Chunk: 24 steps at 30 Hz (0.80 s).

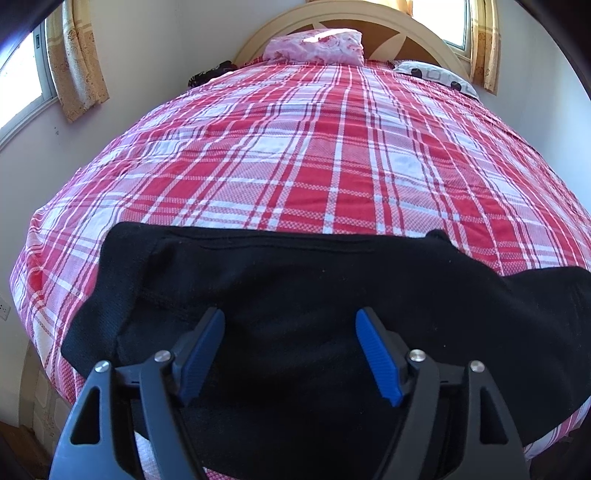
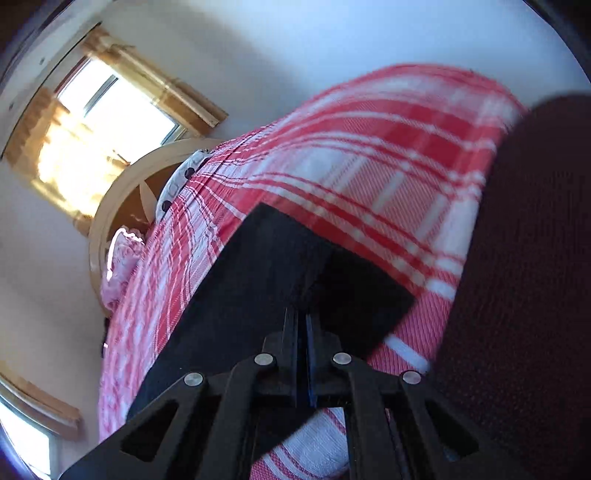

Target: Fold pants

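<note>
Black pants (image 1: pixel 280 280) lie spread across the near end of the bed, the waistband along their far edge. My left gripper (image 1: pixel 290 315) hovers over the middle of them, open, its blue pads (image 1: pixel 376 354) wide apart and not pressing the cloth. In the right wrist view, which is rolled and blurred, my right gripper (image 2: pixel 301 319) is shut, its fingers together on a corner of the black pants (image 2: pixel 258 280). The cloth creases toward the fingertips.
The bed carries a red and white plaid sheet (image 1: pixel 314 147). A pink pillow (image 1: pixel 317 46) and a white patterned pillow (image 1: pixel 436 75) lie by the curved headboard (image 1: pixel 413 26). Curtained windows (image 1: pixel 22 85) flank it. A dark maroon cloth mass (image 2: pixel 524 277) fills the right wrist view's right side.
</note>
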{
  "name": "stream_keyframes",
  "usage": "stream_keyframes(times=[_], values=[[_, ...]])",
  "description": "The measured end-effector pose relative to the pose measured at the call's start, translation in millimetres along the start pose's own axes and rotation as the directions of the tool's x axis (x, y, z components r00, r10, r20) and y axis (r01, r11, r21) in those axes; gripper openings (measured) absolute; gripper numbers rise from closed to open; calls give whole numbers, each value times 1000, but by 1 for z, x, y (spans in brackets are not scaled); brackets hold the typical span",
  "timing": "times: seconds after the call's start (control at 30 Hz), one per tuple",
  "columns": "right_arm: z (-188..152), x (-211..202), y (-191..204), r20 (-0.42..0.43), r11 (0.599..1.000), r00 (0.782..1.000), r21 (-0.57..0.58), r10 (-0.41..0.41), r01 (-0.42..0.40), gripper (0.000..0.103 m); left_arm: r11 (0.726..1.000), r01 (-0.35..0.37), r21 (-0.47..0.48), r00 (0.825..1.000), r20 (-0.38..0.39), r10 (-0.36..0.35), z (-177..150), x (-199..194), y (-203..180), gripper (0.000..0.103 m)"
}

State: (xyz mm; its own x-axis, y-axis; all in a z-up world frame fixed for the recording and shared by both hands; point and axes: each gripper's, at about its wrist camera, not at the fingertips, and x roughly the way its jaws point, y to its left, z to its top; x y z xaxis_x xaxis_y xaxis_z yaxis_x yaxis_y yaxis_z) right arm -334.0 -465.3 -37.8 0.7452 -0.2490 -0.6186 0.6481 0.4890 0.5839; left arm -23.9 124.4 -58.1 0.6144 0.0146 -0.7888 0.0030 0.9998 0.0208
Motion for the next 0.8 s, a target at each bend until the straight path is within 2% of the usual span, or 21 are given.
stream_keyframes(times=[0.17,0.23,0.33,0.4,0.47,0.53,0.6,0.67,0.73,0.8], values=[[-3,0,3,31,1000,999,2,-21,21,4,999,22,33,1000,16,-23,2,-11,-4,76],[0,-14,11,81,999,996,-25,-33,35,1,998,31,45,999,30,-33,3,-17,-6,76],[7,-34,12,150,990,982,-54,-119,128,0,997,39,63,998,45,-42,6,-21,-10,76],[9,-28,-3,106,989,984,-27,-141,145,0,996,42,77,998,52,-46,7,-23,-14,76],[3,-25,-17,82,996,994,46,-74,71,1,995,56,89,996,68,-62,6,-30,-18,76],[-4,-26,-18,90,996,996,80,26,-33,1,989,108,105,989,86,-118,4,-42,-25,76],[-11,-22,-12,79,988,990,94,117,-124,2,971,194,138,973,98,-208,0,-56,-37,76],[-14,-13,-4,52,984,987,75,155,-159,2,942,269,198,951,97,-292,-5,-69,-54,76],[-15,-2,7,31,990,990,39,136,-137,2,895,345,282,921,81,-381,-13,-82,-79,76],[-16,13,10,-6,993,994,42,112,-111,3,860,390,330,901,57,-431,-22,-89,-98,78]])
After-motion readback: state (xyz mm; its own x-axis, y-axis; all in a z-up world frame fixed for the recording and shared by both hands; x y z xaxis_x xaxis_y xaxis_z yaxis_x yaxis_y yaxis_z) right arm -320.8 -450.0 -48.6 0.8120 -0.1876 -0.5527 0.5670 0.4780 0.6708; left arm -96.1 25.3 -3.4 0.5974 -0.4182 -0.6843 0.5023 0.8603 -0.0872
